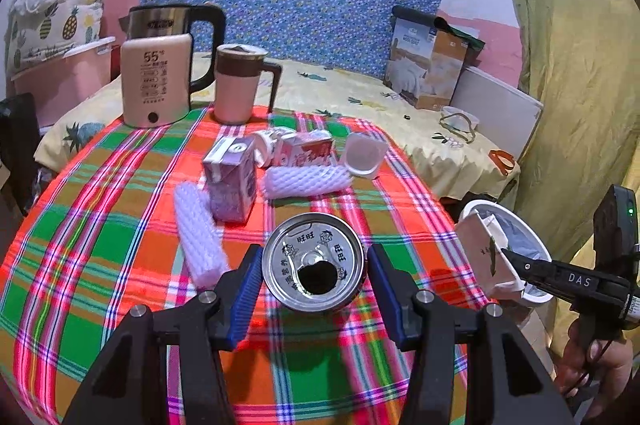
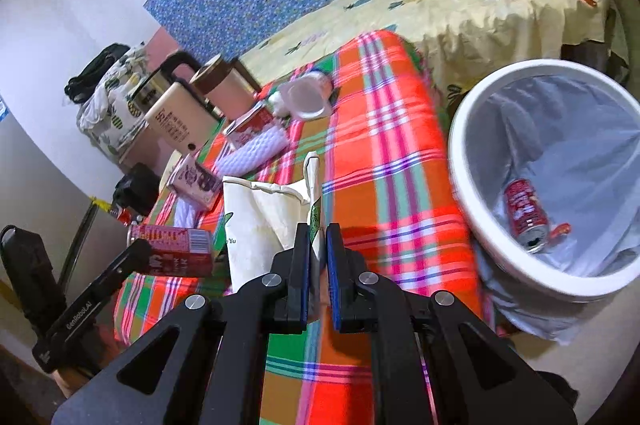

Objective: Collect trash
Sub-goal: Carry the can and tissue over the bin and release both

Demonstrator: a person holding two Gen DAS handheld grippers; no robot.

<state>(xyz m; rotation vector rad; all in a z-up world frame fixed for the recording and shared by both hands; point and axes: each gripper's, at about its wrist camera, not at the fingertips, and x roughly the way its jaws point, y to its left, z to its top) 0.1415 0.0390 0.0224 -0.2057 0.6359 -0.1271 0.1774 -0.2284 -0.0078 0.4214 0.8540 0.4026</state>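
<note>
A silver-topped red drink can (image 1: 314,263) sits between the blue pads of my left gripper (image 1: 315,257), which is shut on it just above the plaid tablecloth (image 1: 100,245). The right wrist view shows the same can (image 2: 172,249) from the side. My right gripper (image 2: 318,237) is shut on the edge of a crumpled cream paper carton with green print (image 2: 260,213). In the left wrist view that carton (image 1: 482,253) hangs by the rim of the white bin (image 1: 538,245). The bin (image 2: 472,181) has a plastic liner and holds another red can (image 2: 524,213).
On the cloth lie a purple carton (image 1: 232,181), a red-and-white carton (image 1: 308,151), two white foam nets (image 1: 306,181) (image 1: 200,237) and a clear plastic cup (image 1: 366,155). A kettle (image 1: 156,81) and a mug (image 1: 236,85) stand at the far edge. A bed lies behind.
</note>
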